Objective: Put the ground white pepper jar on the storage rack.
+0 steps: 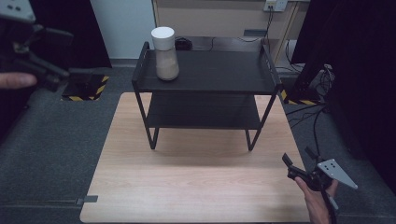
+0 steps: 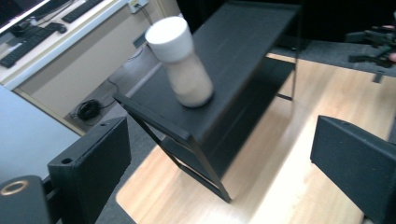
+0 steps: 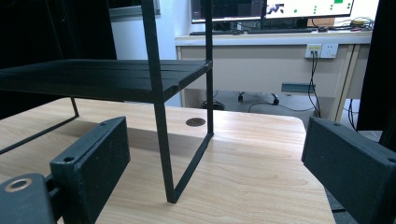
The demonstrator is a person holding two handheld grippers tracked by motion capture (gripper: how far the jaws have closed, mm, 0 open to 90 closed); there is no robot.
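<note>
A black two-shelf rack (image 1: 210,70) stands at the back of the wooden table (image 1: 187,182). A jar (image 1: 165,53) with a white lid and pale beige contents stands upright at the left end of its top shelf. My left gripper (image 1: 65,53) is held high, off the table's left side, open and empty. In the left gripper view its wide-apart jaws (image 2: 219,154) look down on the jar (image 2: 180,60) and the rack (image 2: 243,56). My right gripper (image 1: 297,156) hovers open at the table's front right corner. Its gripper (image 3: 215,158) faces the rack's front right leg (image 3: 161,135).
Grey carpet surrounds the table. A yellow-and-black striped floor box (image 1: 86,86) lies to the left of the rack, and cables (image 1: 308,112) trail on the right. A desk with monitors (image 3: 271,9) stands behind. A small round grommet (image 3: 195,122) sits in the tabletop.
</note>
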